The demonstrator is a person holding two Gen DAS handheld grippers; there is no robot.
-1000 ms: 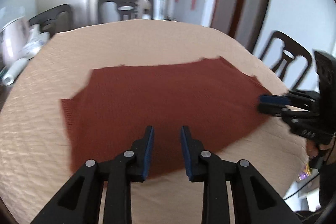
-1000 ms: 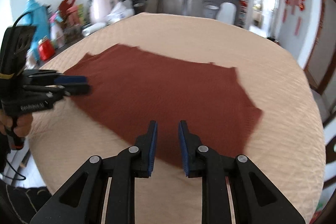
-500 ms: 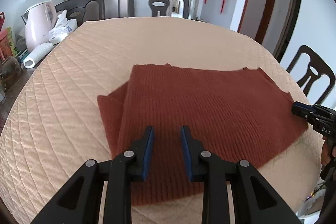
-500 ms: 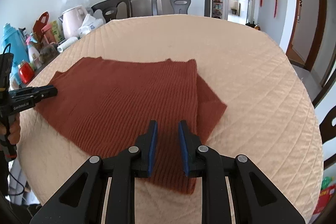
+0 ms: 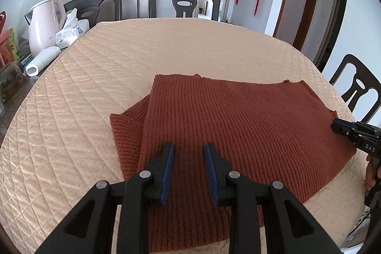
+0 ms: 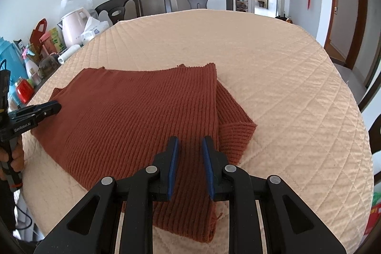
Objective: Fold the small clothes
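A rust-brown ribbed knit sweater [image 5: 238,125] lies folded flat on the beige quilted table cover [image 5: 166,44], one sleeve end poking out at its left side [image 5: 126,132]. My left gripper [image 5: 189,145] hovers over the sweater's near left part, blue pads apart, nothing pinched. In the right wrist view the same sweater [image 6: 142,106] shows with the sleeve end [image 6: 235,132] at the right. My right gripper [image 6: 189,138] hangs open above the near right part. Each gripper shows in the other's view: the right gripper [image 5: 338,127] at the sweater's right corner, the left gripper [image 6: 56,107] at its left corner.
A pink kettle [image 5: 45,25], a tissue pack [image 5: 71,30] and a white roll [image 5: 42,60] crowd the table's far left edge, with bottles and a blue jug [image 6: 9,58] beside them. Dark chairs [image 5: 183,1] stand behind the table, another chair [image 5: 357,92] at the right.
Both grippers have swung round and drifted over the sweater's near edge. The sweater, blurred a second ago, lies still now. Neither gripper's gap has visibly changed.
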